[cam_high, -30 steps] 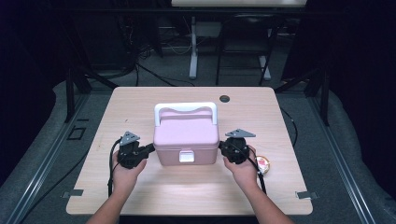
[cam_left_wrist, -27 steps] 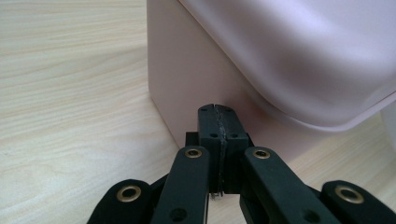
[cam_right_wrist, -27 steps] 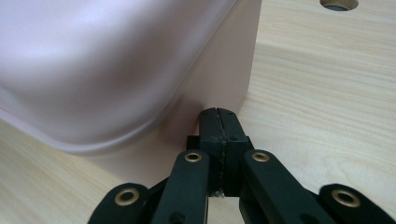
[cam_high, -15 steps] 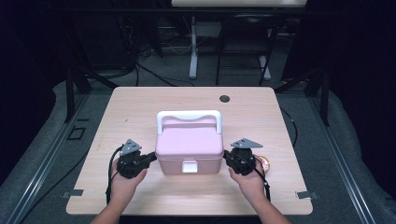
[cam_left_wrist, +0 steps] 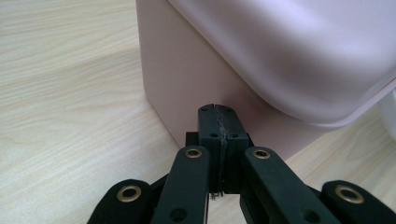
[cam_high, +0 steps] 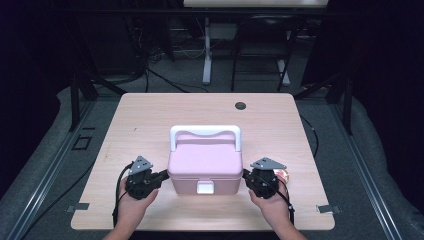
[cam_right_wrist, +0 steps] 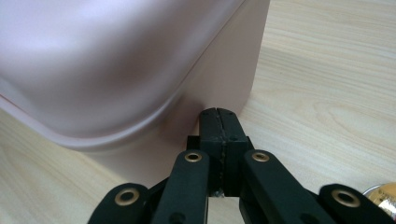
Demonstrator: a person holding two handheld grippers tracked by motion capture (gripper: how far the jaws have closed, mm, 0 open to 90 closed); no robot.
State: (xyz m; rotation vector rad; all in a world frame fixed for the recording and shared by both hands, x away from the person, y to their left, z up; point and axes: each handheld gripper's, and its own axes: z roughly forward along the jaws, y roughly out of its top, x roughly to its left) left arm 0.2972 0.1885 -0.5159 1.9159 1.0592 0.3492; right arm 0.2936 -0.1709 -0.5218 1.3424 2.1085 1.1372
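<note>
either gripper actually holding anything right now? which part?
Nothing is clamped. The left gripper and the right gripper are both shut with nothing between the jaws, their tips at opposite side walls of the pink box, under its lid rim.

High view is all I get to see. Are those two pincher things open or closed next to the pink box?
Observer: The left gripper has its jaws pressed flat together, with nothing between them.
Operator: And the other one?
Observer: The right gripper is shut the same way, its tip against the pink box below the lid's rim.
Operator: What's that shiny bit by the right hand?
Observer: The right gripper view shows a gold, shiny round object on the table, cut off at the corner; I cannot tell what it is.
</note>
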